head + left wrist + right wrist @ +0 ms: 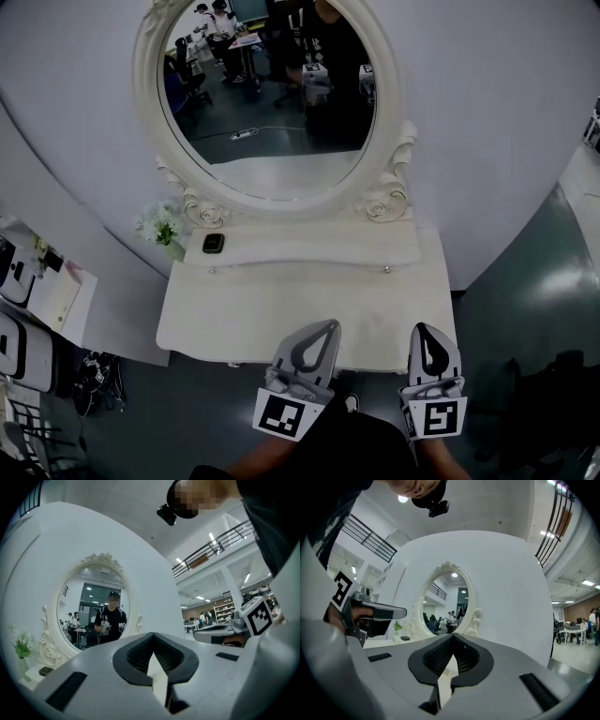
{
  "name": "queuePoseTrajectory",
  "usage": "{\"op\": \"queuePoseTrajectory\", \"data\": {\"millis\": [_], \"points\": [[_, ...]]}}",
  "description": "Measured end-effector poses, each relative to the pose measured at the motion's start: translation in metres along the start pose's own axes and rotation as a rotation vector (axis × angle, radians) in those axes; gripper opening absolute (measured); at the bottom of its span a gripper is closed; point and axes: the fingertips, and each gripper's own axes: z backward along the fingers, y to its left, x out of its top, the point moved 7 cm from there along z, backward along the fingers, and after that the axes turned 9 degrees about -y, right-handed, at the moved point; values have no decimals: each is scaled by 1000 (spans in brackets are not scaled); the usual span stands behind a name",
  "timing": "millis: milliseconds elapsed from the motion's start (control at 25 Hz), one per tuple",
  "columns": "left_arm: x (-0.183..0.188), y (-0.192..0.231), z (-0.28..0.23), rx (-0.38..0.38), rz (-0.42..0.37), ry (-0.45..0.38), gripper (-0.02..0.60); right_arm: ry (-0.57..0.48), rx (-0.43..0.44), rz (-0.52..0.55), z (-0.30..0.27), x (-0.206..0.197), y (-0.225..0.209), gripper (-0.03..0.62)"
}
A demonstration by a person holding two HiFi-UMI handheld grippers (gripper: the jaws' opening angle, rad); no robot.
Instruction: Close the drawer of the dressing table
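Two claws are hovering side by side at the near edge of the table (234, 319), both pointing level twd the mirror (272, 94). L claw (328, 326) is sitting w/ its jaws pressed together. In the left gripper view the tips are meeting in a point, w/ only the diamond-shaped gap behind them, and nothing is pinched in there. R claw (424, 328) is looking the same: tips touching, nothing btw them, per the right gripper view. Neither is gripping anything. From the head view I can't tell whether either is touching the table top or just hanging over its front edge. The marker cubes are facing back twd the person, whose hands are showing just behind them.

The drawer (300, 269) is lying at the back of the top, under the low shelf below the mirror: a long white front w/ two small knobs, one near each end. It's well ahead of both claws and appears flush, tho I can't be sure at this angle. Flowers (157, 223) are standing at the shelf's left end, w/ a small dark box (213, 243) just beside them.
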Motion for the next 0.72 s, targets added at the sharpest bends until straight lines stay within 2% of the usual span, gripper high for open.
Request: {"op": "queuePoseTrajectory", "data": {"millis": [720], "points": [[1, 4, 1, 8, -19, 10, 3, 2, 12, -2, -6, -2, 4, -2]]}}
